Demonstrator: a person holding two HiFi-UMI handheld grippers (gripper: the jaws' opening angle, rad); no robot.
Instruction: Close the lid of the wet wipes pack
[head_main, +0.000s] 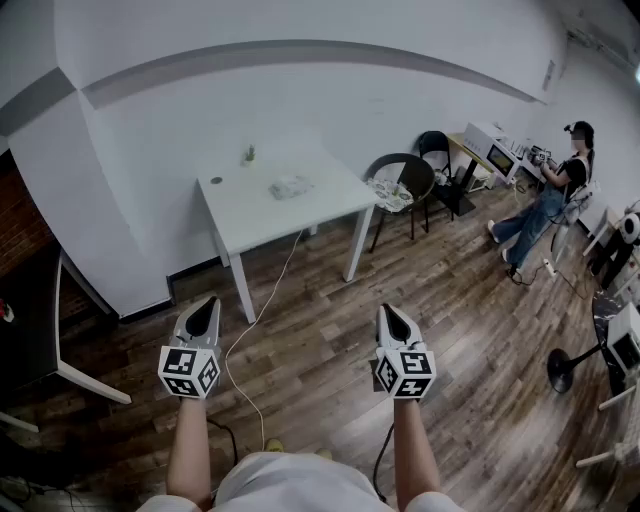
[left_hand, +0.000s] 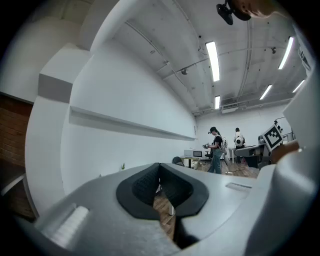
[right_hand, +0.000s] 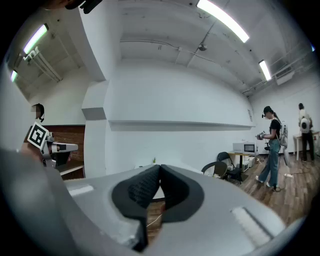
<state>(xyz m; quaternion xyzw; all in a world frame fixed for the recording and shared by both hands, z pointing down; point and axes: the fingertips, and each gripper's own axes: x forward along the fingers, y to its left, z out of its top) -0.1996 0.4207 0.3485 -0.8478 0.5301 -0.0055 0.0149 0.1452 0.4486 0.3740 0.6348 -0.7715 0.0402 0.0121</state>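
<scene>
Approach stage; wipes pack (head_main: 290, 187) not yet reached.
I hold my left hand-held gripper (head_main: 204, 308) and right hand-held gripper (head_main: 389, 316) level, jaws together, empty; the pack lies well ahead on the surface (head_main: 240, 210).

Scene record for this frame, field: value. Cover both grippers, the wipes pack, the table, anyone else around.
left gripper: jaws together, empty, held level above the floor
right gripper: jaws together, empty, held level above the floor
wet wipes pack: lying on the table, untouched; lid state too small to tell
table: white, by the wall, ahead of both grippers and well apart from them
also on table: small green item near the back edge
bystander: person standing at far right
task status: not started
</scene>
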